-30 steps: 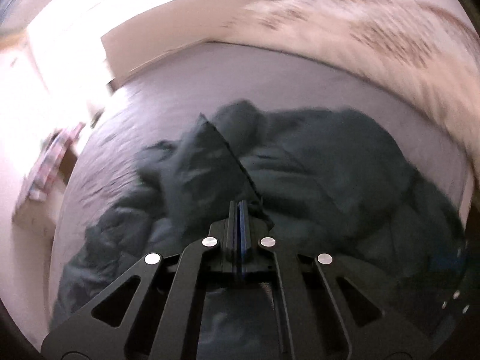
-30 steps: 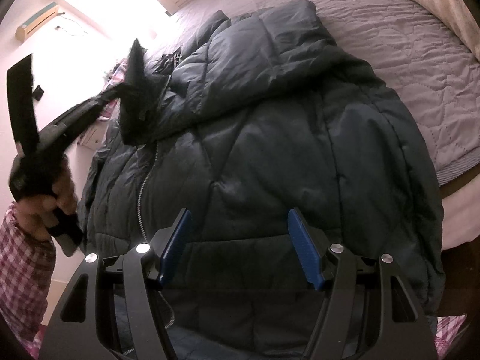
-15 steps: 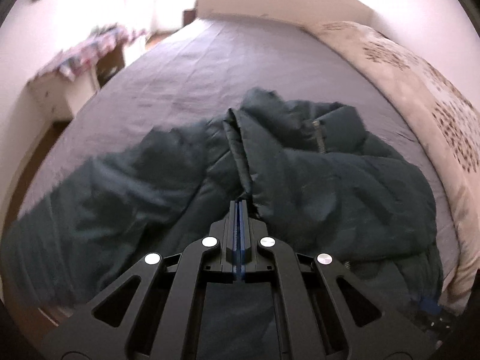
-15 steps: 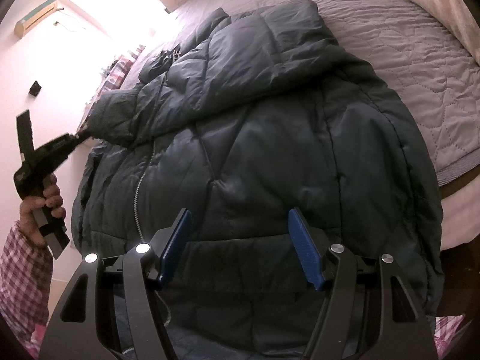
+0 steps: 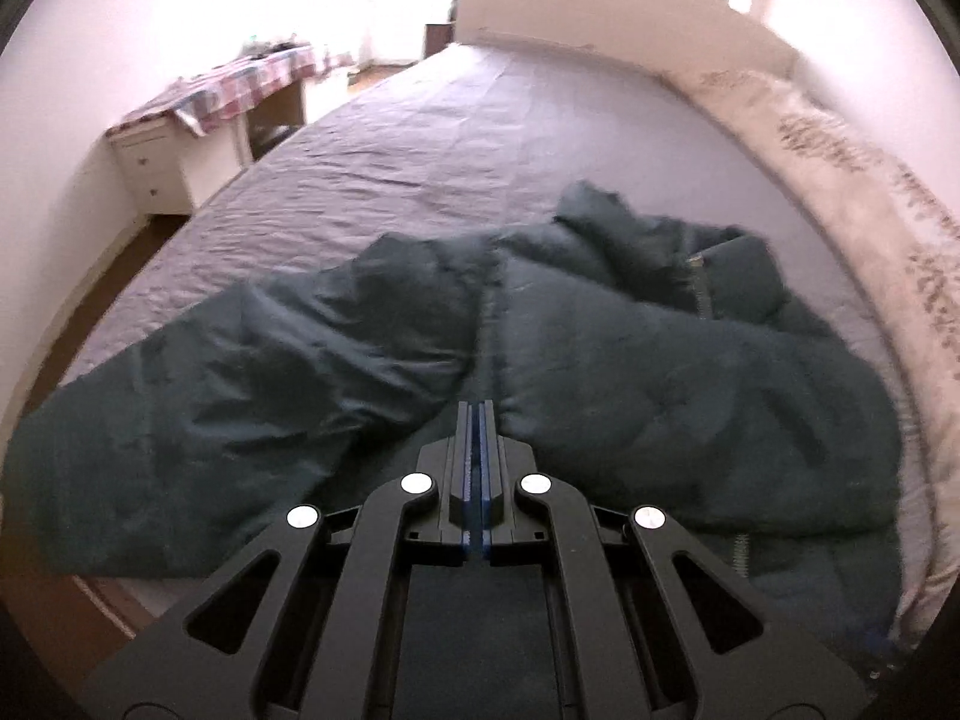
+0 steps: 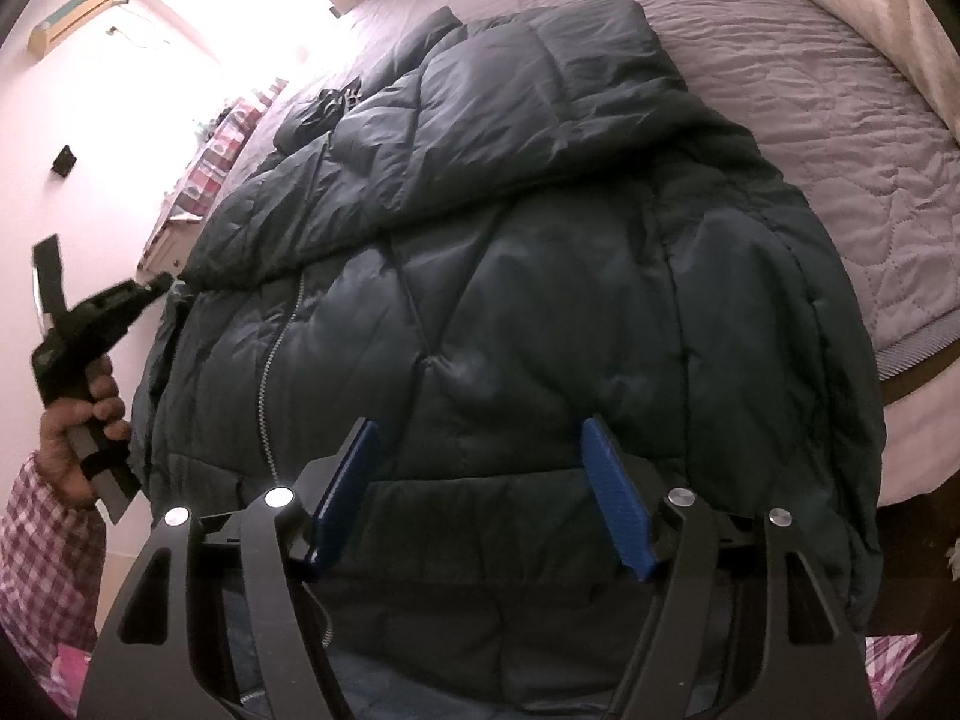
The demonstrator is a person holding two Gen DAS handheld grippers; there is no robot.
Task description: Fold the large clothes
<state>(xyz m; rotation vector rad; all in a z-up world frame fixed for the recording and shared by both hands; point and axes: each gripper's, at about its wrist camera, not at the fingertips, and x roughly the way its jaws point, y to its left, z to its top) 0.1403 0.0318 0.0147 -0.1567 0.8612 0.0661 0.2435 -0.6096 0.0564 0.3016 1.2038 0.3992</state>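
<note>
Nearest to you, the right gripper (image 6: 480, 492) hangs over the lower body of the jacket (image 6: 510, 300), with its blue pads (image 6: 618, 516) spread wide and nothing between them. It is released and touches no cloth as far as the right view shows.

The left gripper (image 5: 477, 420) is clenched: its jaws are pressed together with only a thin line between. In the right view you see it at 9 o'clock, in the left hand (image 6: 81, 420), with its tip at the end of the sleeve (image 6: 252, 258). It seems to pinch the cuff, but in its own view the cloth lies just beyond the tip, so this I judge and do not see for sure.

The jacket lies spread on the bed (image 6: 840, 120), near the edge on your side, zipper (image 6: 276, 354) up, with one sleeve folded across the chest. The collar points to 12 o'clock, toward the far end of the bed.

I judge you are at the sleeve step: the sleeve is laid over the front and is about to be set down. The next move calls for letting the cuff go flat on the body, then taking the hem with the open right gripper at 6 o'clock. The padding is thick and slippery, so take a deep bite.

Farther, at 10 o'clock in the left view, a table (image 5: 180, 138) with a checked cloth stands beside the bed.
</note>
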